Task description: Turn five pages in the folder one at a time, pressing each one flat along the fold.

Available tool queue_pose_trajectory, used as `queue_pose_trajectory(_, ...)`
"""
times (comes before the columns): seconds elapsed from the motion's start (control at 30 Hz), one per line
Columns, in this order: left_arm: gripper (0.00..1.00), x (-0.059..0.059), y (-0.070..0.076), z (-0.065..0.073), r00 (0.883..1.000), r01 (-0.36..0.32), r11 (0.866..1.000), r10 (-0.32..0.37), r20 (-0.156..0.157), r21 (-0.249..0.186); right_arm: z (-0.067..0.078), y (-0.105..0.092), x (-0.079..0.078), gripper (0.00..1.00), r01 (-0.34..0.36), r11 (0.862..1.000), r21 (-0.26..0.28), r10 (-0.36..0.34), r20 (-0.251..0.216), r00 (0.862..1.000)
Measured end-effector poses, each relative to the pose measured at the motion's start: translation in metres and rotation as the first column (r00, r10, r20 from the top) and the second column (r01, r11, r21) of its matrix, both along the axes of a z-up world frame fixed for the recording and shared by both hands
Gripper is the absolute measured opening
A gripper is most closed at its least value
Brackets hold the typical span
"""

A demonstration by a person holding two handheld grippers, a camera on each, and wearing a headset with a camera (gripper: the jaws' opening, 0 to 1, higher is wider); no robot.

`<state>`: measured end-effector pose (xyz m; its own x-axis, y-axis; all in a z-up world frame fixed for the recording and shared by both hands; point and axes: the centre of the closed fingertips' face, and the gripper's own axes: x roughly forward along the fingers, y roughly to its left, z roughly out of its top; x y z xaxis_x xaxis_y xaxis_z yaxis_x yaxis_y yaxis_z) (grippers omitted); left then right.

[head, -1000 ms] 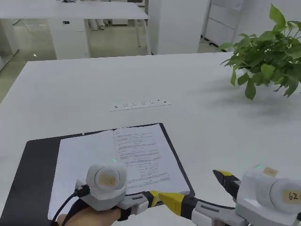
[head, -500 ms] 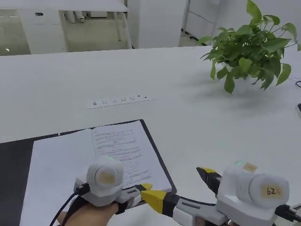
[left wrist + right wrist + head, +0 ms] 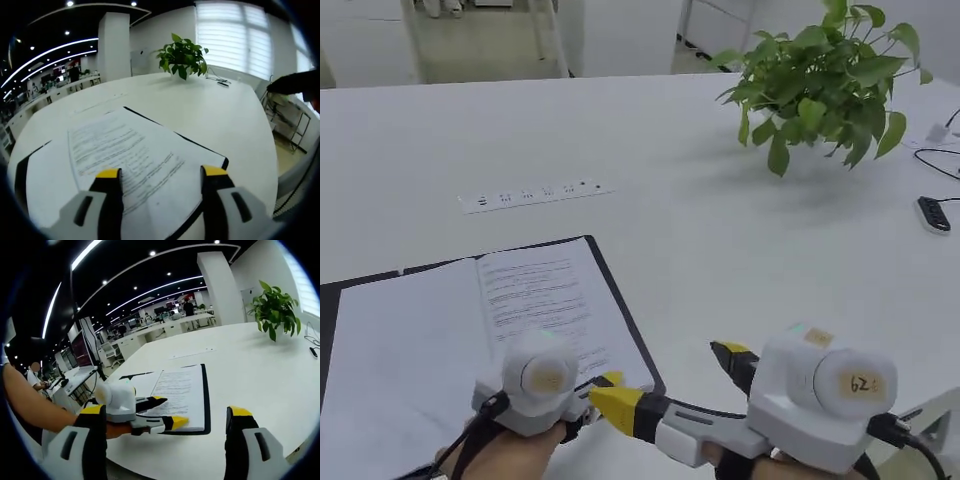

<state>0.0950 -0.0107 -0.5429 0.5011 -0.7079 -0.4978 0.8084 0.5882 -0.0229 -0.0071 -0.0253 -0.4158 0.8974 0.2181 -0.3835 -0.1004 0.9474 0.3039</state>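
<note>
Your folder (image 3: 626, 315) lies open on the white table (image 3: 720, 250), with a printed page (image 3: 535, 295) on its right half and a blank page (image 3: 400, 340) on its left. At the folder's near right corner, your left gripper (image 3: 603, 383) sits over the printed page, one yellow jaw tip showing. Your right gripper (image 3: 665, 380), just right of that corner, has its jaws spread wide. Beyond the folder a socket strip (image 3: 535, 193) is set in the table. Far to the folder's right stands a leafy plant (image 3: 820, 70).
</note>
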Motion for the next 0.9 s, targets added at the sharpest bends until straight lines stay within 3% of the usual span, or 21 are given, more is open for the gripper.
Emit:
queue_pose_trajectory(0.03,0.63,-0.001,0.002,-0.006,1.000,-0.006,1.000,0.006,-0.007,0.014,0.000,0.000,0.001,0.99,0.001,1.000,0.001,-0.001,0.001,1.000)
queue_pose_trajectory(0.07,0.63,-0.001,0.003,-0.005,1.000,-0.005,1.000,0.005,0.019,0.012,-0.003,-0.001,0.001,0.99,0.002,1.000,0.003,-0.002,-0.006,1.000)
queue_pose_trajectory(0.27,0.63,-0.001,0.005,-0.007,0.998,-0.024,0.999,0.026,0.058,-0.042,-0.007,-0.002,0.002,0.99,0.007,1.000,0.013,-0.007,-0.015,1.000)
queue_pose_trajectory(0.73,0.62,0.000,0.005,-0.006,0.996,-0.023,0.995,0.031,0.079,-0.096,-0.013,-0.001,0.005,0.99,0.010,0.999,0.032,-0.009,-0.033,0.999)
queue_pose_trajectory(0.9,0.57,0.001,0.006,-0.005,0.996,-0.025,0.994,0.034,0.083,-0.105,-0.015,-0.001,0.006,0.99,0.006,0.999,0.032,-0.005,-0.041,0.999)
